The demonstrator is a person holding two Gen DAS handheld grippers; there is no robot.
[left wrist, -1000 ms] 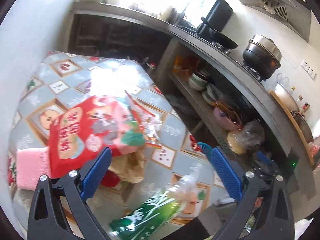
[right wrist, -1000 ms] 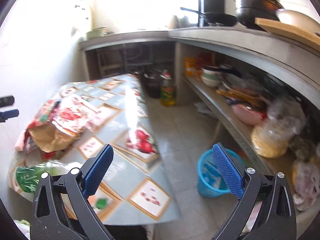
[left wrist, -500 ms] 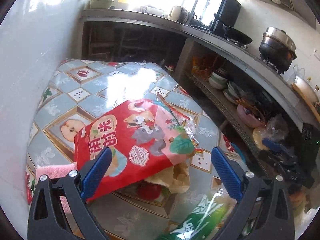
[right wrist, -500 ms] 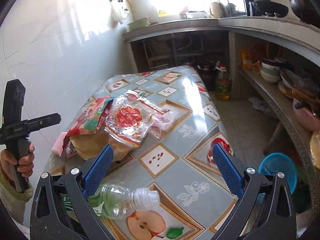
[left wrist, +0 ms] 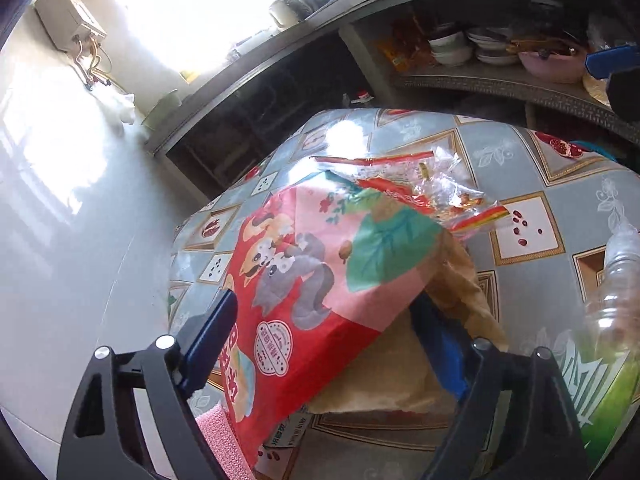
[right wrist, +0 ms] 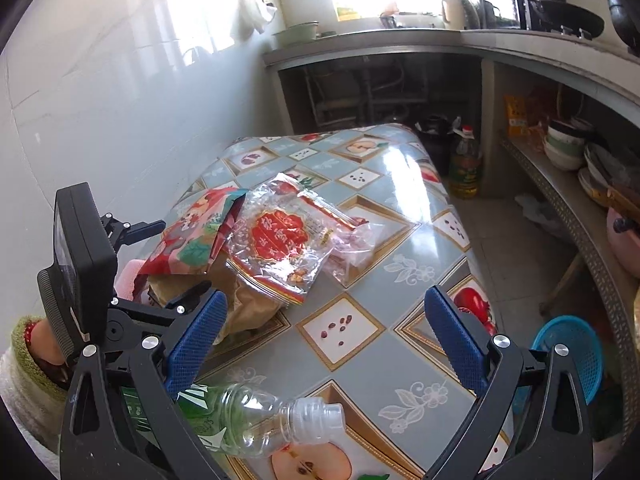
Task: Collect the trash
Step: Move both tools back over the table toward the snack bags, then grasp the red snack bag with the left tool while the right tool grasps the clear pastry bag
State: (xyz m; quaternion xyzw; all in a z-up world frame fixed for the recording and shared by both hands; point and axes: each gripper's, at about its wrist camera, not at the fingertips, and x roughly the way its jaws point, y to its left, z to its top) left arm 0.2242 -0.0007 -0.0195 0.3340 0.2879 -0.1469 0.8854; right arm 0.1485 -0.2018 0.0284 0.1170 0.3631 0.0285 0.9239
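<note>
Left tongs (left wrist: 320, 344) lower, narrowing astride red snack bag (left wrist: 316, 280); right tongs (right wrist: 324, 344) wide, empty.

The tabletop (right wrist: 404, 364) wears a glossy grey-blue cloth patterned with gold-framed diamonds holding white panels of red seeds, apples, pomegranates and pale flowers. On it, the snack bag (left wrist: 320, 280) is red and pink with grey and orange squirrels and a teal leaf, the clear wrapper (right wrist: 280, 240) carries a red scalloped medallion with gold lettering and red-and-gold edges, the paper bag (left wrist: 460, 284) is plain tan, the cloth (left wrist: 218, 432) is pink, and the clear bottle (right wrist: 256, 416) has a green-and-white label. Each hand-held gripper is black with blue pads, the left (left wrist: 328, 340) and the right (right wrist: 324, 344) alike, and the basket (right wrist: 568, 356) is bright blue mesh.
</note>
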